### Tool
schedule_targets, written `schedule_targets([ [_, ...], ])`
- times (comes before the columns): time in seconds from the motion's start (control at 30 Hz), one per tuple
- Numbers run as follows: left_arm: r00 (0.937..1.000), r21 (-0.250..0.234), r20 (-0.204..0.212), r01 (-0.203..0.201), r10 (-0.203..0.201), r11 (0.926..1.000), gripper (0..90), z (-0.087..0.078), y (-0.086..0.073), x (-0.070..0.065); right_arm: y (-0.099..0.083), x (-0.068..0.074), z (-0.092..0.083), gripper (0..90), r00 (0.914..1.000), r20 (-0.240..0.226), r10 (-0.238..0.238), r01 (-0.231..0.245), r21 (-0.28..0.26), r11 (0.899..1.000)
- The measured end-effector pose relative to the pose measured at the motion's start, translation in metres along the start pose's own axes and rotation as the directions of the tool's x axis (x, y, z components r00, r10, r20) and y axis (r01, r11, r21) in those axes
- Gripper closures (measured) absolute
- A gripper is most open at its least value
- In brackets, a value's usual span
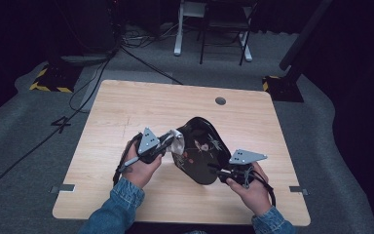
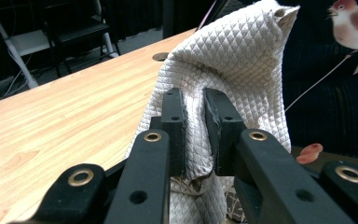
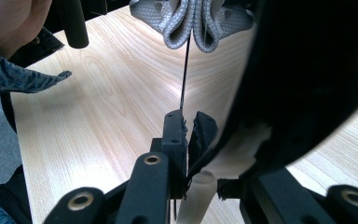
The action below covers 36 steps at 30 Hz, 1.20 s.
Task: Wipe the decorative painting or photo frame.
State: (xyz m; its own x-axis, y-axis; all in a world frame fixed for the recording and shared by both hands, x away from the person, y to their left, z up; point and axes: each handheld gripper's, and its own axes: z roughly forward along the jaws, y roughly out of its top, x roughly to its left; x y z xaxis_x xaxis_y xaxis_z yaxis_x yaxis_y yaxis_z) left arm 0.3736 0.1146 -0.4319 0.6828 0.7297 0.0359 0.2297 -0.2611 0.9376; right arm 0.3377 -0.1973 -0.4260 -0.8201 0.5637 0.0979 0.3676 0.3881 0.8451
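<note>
Lying across the middle of the surface [image 1: 126, 112], a dark bag [image 1: 202, 153] printed with birds and flowers stretches between the two grippers, its long axis running from far-left to near-right in the high view. Its pale quilted lining [image 2: 223, 60] is turned out at the left end, and there the left gripper [image 1: 168, 141] has its jaws pinched narrow on a fold of that lining, as the left gripper view shows close up. The right gripper [image 1: 221, 171] grips the bag's dark near edge [image 3: 200, 135] at the opposite end, jaws nearly together with the fabric between them. Judging from this, each hand already has its own end, so the coming move depends on how the two pull apart or together along that axis. The wooden surface is otherwise bare apart from a round cable grommet [image 1: 220, 101]; beyond it lie grey carpet [image 1: 29, 146], trailing cables and a chair frame [image 1: 224, 29] in a dark room.
</note>
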Motion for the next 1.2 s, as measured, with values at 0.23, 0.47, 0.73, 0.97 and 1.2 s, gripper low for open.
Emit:
schedule_targets([
  [0.23, 0.9998, 0.017, 0.016, -0.01, 0.009, 0.9998, 78.9, 0.001, 0.002, -0.011, 0.0, 0.0, 0.0, 78.2, 1.0, 0.0, 0.003, -0.003, 0.003, 1.0],
  [0.47, 0.9966, 0.021, 0.062, -0.056, 0.054, 0.9982, 78.9, 0.005, 0.008, -0.034, 0.0, 0.0, 0.0, 77.9, 1.0, 0.004, 0.007, -0.007, 0.006, 1.0],
  [0.73, 0.9888, 0.016, 0.103, -0.11, 0.108, 0.9938, 78.8, 0.007, 0.01, -0.056, 0.0, 0.001, 0.0, 78.0, 0.9999, 0.011, 0.013, -0.013, 0.004, 1.0],
  [0.97, 0.9851, 0.011, 0.12, -0.126, 0.124, 0.992, 78.8, 0.009, 0.01, -0.061, 0.0, 0.0, 0.0, 78.0, 0.9999, 0.011, 0.013, -0.013, 0.004, 1.0],
  [1.2, 0.9892, 0.004, 0.102, -0.107, 0.106, 0.9943, 78.8, 0.007, 0.009, -0.051, -0.001, 0.001, 0.0, 78.1, 0.9999, 0.01, 0.011, -0.011, -0.002, 1.0],
])
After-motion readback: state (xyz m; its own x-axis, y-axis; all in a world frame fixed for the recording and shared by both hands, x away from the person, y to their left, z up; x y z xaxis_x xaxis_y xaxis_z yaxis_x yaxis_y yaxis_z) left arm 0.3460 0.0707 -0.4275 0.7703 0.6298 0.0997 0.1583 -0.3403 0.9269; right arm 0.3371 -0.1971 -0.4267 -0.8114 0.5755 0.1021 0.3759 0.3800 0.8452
